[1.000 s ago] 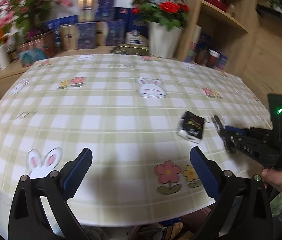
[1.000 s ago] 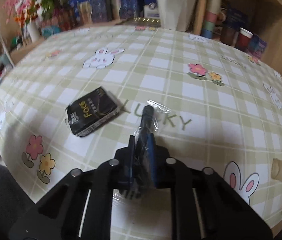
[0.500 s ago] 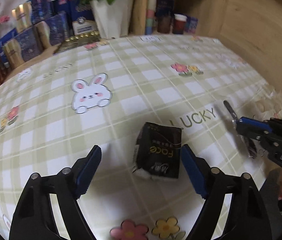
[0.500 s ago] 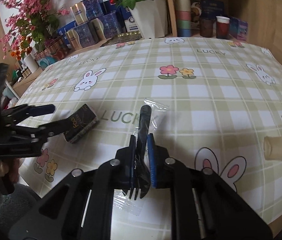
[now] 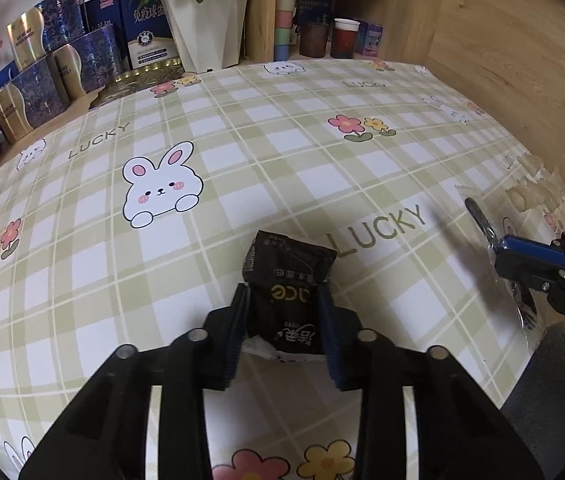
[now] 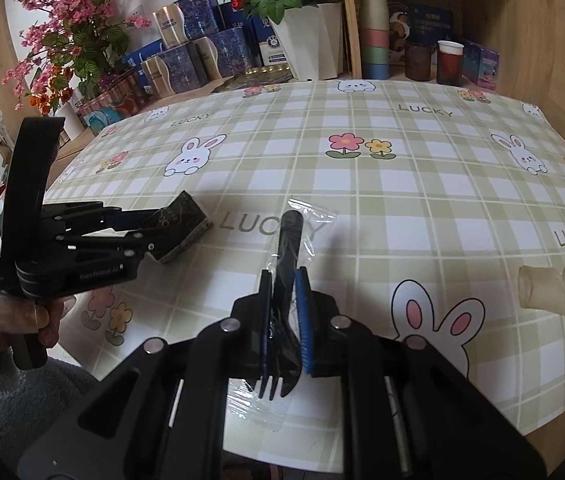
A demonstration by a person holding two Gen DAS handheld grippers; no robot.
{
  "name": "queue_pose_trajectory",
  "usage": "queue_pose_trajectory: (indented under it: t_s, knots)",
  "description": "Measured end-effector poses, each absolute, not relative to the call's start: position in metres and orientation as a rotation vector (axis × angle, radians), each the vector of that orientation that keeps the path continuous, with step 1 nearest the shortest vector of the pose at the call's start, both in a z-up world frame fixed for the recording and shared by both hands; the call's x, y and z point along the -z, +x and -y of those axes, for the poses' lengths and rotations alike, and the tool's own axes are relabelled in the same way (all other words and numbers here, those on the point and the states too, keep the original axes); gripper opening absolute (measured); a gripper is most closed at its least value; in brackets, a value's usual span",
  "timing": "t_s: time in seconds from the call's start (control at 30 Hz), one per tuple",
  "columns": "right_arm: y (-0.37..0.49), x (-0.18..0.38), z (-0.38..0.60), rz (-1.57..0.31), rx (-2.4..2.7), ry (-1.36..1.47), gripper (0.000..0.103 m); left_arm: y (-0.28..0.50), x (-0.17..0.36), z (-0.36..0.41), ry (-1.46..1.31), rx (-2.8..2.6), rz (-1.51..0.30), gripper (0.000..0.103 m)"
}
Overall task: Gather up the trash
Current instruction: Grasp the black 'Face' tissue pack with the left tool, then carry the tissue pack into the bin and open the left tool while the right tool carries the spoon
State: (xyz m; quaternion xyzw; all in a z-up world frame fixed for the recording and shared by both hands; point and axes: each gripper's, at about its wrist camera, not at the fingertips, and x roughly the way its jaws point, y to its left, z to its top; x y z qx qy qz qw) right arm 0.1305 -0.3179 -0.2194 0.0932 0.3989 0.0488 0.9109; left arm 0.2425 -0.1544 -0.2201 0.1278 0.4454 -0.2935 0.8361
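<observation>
Two pieces of trash are in hand over the round table with its green-and-white checked cloth point(image 5: 282, 152). The left gripper point(image 5: 282, 320), whose jaws have just been closing, now presses its blue pads on the flanks of a soft black plastic tissue pack with gold lettering point(image 5: 288, 292), near the table's front edge beside a printed "LUCKY". Whether the pack rests on the cloth or is just clear of it cannot be told. The right gripper point(image 6: 284, 320) is clamped on black plastic cutlery sealed in a clear film sleeve point(image 6: 286, 280), the handle pointing toward the table's middle and the fork tines trailing behind the pads. Risks, as judged: the pack is squashy and glossy, held only at its rear half, so a quick lift could let it slide out forward or pivot. The sleeve is slick film; the cutlery might creep within it, or the loose film end could snag. Both grippers stand near one another at the front edge, so a careless swing could knock them together.
</observation>
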Motion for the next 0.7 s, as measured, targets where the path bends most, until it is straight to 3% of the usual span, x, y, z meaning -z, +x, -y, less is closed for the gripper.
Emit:
queue_pose_trajectory:
  t_s: [0.2,0.7]
  knots:
    - [0.122,0.214,0.314,-0.815,-0.103,0.184,0.015,0.234,0.214,0.138,0.214,0.616,-0.947,0.026]
    - [0.105,0.205,0.300,-0.795,-0.146,0.202,0.015,0.172,0.186,0.088,0.098,0.628,-0.922,0.026]
